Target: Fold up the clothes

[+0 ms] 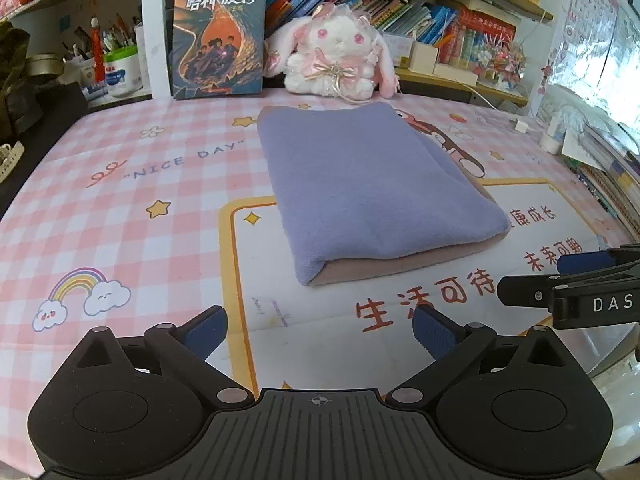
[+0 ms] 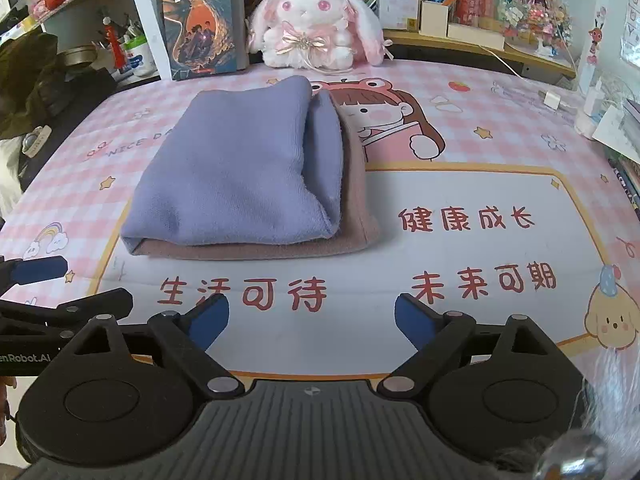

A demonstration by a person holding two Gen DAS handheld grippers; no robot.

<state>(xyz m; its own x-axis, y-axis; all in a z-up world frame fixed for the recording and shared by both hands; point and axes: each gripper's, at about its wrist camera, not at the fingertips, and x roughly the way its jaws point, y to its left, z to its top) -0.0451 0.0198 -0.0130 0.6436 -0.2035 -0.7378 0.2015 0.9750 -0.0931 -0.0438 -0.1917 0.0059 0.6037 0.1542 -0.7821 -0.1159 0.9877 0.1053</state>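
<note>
A folded lavender and dusty-pink cloth [image 1: 360, 192] lies flat on the pink checked table mat [image 1: 120, 208]; it also shows in the right wrist view [image 2: 240, 176], with the pink layer under the lavender one. My left gripper [image 1: 320, 330] is open and empty, just in front of the cloth's near edge. My right gripper [image 2: 312, 320] is open and empty, in front of the cloth and a little to its right. The right gripper shows at the right edge of the left wrist view [image 1: 560, 280]; the left gripper shows at the left edge of the right wrist view [image 2: 48, 284].
A plush rabbit [image 1: 340, 60] and an upright book [image 1: 220, 40] stand behind the cloth at the table's back. Shelves of books [image 1: 400, 4] run along the back. A pen cup [image 1: 120, 68] stands back left. A white charger [image 2: 554, 100] lies back right.
</note>
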